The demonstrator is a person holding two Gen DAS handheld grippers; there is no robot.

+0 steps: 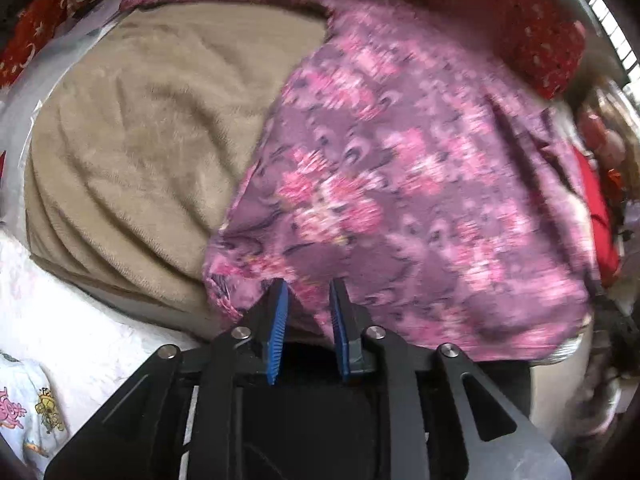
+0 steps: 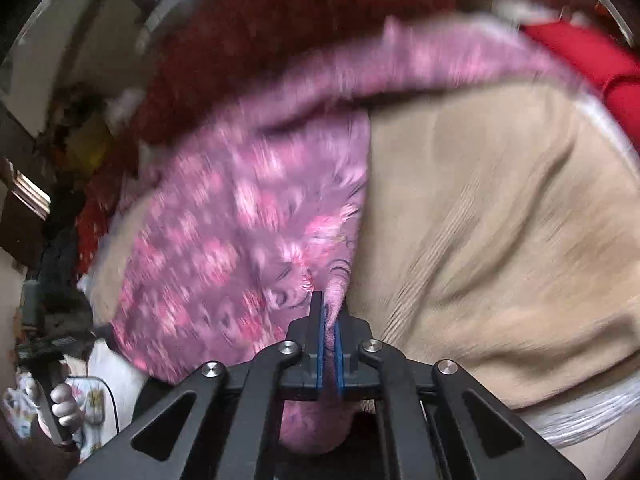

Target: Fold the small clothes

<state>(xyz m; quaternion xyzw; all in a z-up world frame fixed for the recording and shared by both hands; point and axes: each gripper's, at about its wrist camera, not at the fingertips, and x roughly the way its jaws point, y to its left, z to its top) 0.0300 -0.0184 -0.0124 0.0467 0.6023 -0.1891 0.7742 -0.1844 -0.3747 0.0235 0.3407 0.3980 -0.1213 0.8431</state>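
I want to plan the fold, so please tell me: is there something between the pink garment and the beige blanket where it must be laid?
Nothing visible stands in the way. The pink garment hangs directly over the beige blanket, whose bare part beside it carries no other item. The right gripper is shut on the garment's edge.

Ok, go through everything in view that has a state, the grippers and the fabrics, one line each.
Left gripper: jaws apart, tips at the garment's edge, no clamp visible.
Right gripper: shut on a fold of the garment.
Pink-purple floral garment: partly lifted, draped over the blanket, not yet folded.
Beige blanket: spread out, wrinkled, under the garment.
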